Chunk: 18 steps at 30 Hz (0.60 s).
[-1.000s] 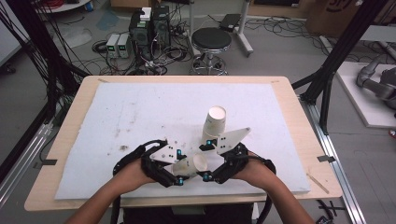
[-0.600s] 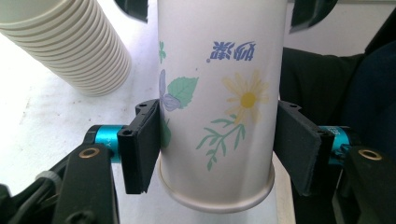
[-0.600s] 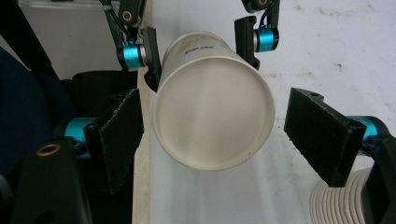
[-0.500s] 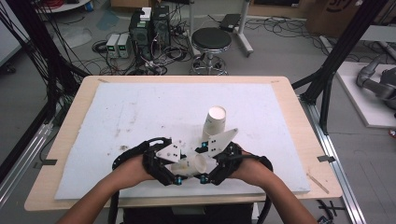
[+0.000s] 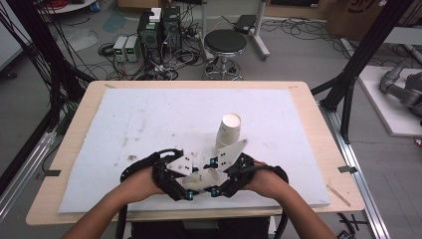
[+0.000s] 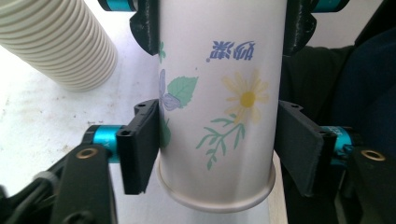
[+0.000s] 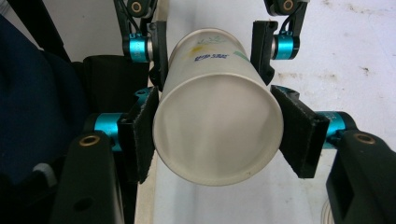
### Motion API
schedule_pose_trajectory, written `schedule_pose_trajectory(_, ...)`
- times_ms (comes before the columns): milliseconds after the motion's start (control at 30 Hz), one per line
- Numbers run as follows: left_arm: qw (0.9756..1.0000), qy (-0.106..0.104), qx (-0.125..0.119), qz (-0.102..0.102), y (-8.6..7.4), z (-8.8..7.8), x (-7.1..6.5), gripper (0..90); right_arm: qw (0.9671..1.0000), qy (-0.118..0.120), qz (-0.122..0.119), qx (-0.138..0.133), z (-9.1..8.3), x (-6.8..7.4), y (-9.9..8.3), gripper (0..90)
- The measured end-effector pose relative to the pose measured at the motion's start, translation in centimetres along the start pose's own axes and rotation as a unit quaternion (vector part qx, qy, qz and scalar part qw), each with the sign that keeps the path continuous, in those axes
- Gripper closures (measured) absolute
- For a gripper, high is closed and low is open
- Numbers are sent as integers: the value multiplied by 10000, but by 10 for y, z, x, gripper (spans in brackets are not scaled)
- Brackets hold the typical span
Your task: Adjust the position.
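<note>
A white paper cup printed with flowers (image 5: 204,180) lies level between my two grippers near the table's front edge. My right gripper (image 7: 217,107) has just been closing and is now shut on the cup (image 7: 217,126), both pads pressed to its sides, its white end toward that camera. My left gripper (image 6: 217,116) has just been opening. Its jaws stand loosely around the cup (image 6: 219,93) near the rolled rim, with the cup still between them. In the high view the left gripper (image 5: 190,182) and right gripper (image 5: 217,179) face each other.
A ribbed cream paper cup (image 5: 228,130) stands just beyond the right gripper, and it shows again as the ribbed cup (image 6: 56,42) in the left gripper view. The white mat (image 5: 149,119) covers the wooden table (image 5: 64,144). A stool (image 5: 225,42) and cables lie beyond the table.
The two grippers have drawn slightly closer together around the flowered cup, the right one shifting a little inward. The ribbed cup has not moved.
</note>
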<state>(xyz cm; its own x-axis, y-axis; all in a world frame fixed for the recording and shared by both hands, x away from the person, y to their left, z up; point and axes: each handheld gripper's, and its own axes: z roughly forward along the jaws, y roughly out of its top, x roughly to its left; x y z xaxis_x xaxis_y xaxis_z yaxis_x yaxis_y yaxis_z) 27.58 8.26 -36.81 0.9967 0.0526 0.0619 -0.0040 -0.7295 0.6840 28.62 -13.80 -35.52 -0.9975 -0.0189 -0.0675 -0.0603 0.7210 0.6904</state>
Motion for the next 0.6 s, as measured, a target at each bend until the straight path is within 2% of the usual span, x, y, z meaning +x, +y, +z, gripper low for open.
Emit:
schedule_pose_trajectory(67,9995,15,-317,-49,-4,0,-1,285,10000,57,30,-56,-2,-1,-1,372)
schedule_pose_trajectory(167,9973,122,-687,-210,-12,1,-2,163,9998,64,64,-167,-5,-2,-3,374)
schedule_pose_trajectory(233,9952,134,-936,-257,-18,2,-3,164,9996,33,128,-239,-7,-2,-6,374)
schedule_pose_trajectory(333,9898,164,-1358,-403,-24,2,-6,164,9992,10,197,-336,-10,-2,-10,374)
schedule_pose_trajectory(400,9863,164,-1557,-528,-28,3,-7,164,9988,-6,248,-416,-13,-2,-13,374)
schedule_pose_trajectory(500,9809,126,-1811,-698,-32,4,-9,164,9982,-39,297,-522,-14,0,-17,374)
schedule_pose_trajectory(600,9763,104,-2018,-779,-36,3,-10,164,9974,-25,347,-629,-15,3,-21,373)
